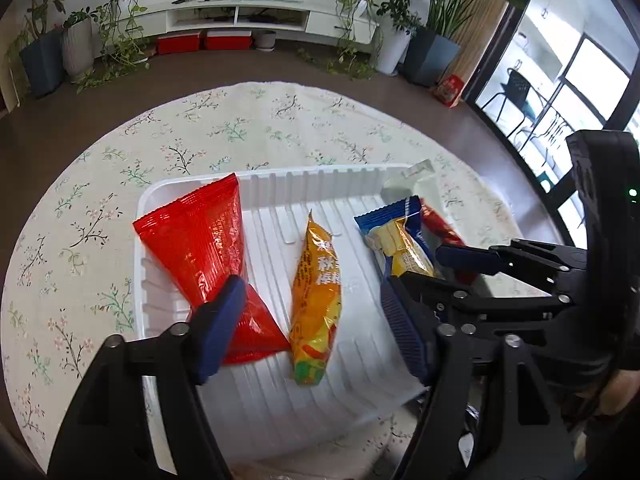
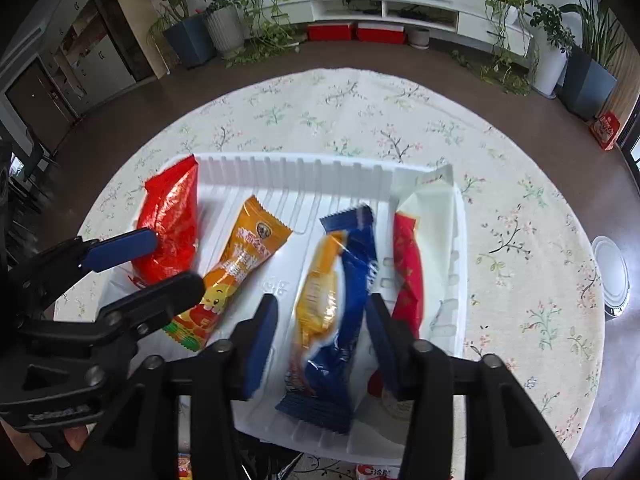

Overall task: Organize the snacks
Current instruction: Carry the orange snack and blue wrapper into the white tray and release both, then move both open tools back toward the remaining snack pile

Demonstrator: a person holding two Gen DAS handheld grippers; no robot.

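tray on tabletop, near edge | left hand-held gripper wide open, straddling orange pack | right hand-held gripper open around blue pack | red bag at tray's left wall

This is a home living room: a long white TV cabinet stands by the wall, many potted plants around it, and a flowered cloth covers the round tabletop.
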